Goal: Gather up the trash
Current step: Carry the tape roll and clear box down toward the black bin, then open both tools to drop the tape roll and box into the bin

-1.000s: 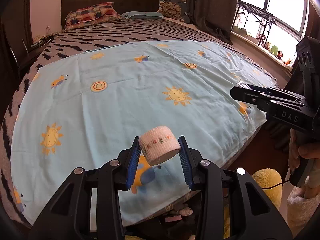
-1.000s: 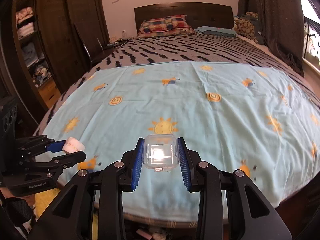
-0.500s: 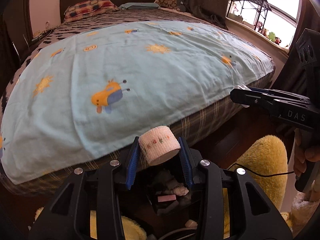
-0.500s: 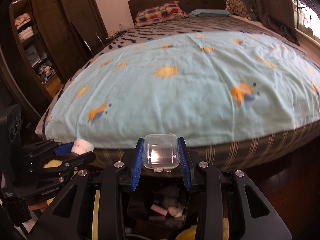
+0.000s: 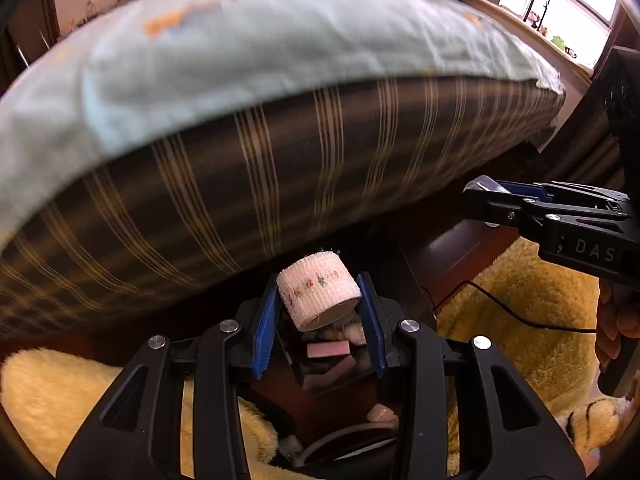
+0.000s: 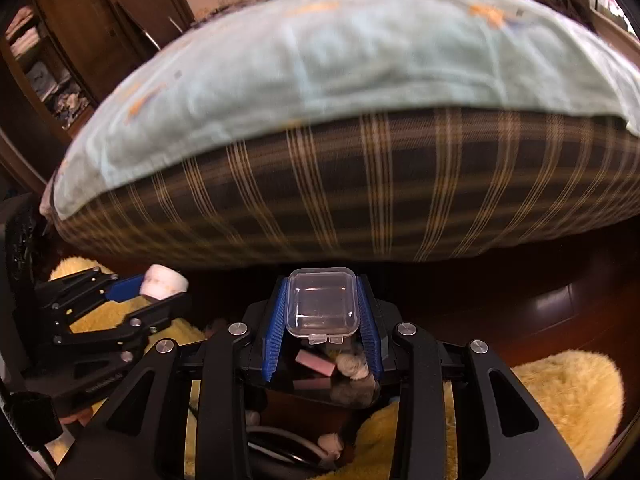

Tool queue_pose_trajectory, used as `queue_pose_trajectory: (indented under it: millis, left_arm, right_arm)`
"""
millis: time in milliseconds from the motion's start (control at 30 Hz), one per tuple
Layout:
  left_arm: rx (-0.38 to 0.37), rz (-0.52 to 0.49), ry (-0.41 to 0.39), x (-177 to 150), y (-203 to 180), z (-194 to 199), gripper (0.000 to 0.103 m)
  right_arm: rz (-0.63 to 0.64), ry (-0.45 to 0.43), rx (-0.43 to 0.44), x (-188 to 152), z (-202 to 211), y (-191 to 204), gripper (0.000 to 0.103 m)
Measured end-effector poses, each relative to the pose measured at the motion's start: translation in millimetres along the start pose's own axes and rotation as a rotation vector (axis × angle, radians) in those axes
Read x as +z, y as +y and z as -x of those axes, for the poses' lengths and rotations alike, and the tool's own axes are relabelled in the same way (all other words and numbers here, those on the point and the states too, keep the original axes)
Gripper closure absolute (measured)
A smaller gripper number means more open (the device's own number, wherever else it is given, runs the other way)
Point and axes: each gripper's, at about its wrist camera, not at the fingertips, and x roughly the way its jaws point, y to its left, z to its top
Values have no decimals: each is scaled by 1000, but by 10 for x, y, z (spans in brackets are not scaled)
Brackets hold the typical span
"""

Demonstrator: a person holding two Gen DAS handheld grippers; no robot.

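The bed [image 5: 280, 184], with its dark gold-striped mattress side and a pale blue sheet [image 6: 360, 64] draped over the top edge, fills most of what I see from both wrists. Below its foot edge lies a fluffy yellow rug [image 5: 532, 320] on the dark floor. On that rug, just under my fingers, I read a small dark open bin [image 6: 320, 384] that already holds a pink block [image 6: 315, 362] and some pale crumpled scraps, so I judge it to be the place for the trash.

My left gripper [image 5: 320, 312] is closed partway on a short white roll of gauze bandage with a small flower print [image 5: 318, 294]. The blue ribbed pads [image 5: 266, 328] press on its two sides, which keeps it from rolling out while I point steeply down at the bin. My right gripper [image 6: 322, 312] is likewise clamped partway on a small clear square plastic box with a snap lid [image 6: 322, 302], held by its side walls with the lid facing me. I carry one piece in each hand so that both can go in on one trip.

Both pieces hang over the bin mouth, not yet released. Next I judge I should lower a little and let the jaws part.
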Motion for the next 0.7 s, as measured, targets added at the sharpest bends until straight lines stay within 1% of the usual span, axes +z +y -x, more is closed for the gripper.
queue_pose_trajectory:
  millis: [200, 333, 500, 700]
  left_arm:
    - [-43, 17, 107, -80, 40, -362, 67]
    - [-60, 17, 153, -87, 29, -508, 67]
    - [-66, 13, 169, -85, -5, -555, 67]
    - [-72, 25, 188, -52, 18, -580, 65]
  right_arm:
    - [-19, 62, 10, -51, -238, -21, 68]
    - [-40, 100, 26, -20, -378, -23, 68]
    - [-59, 126, 50, -5, -489, -67, 68]
    - [-74, 134, 55, 4, -539, -120, 68]
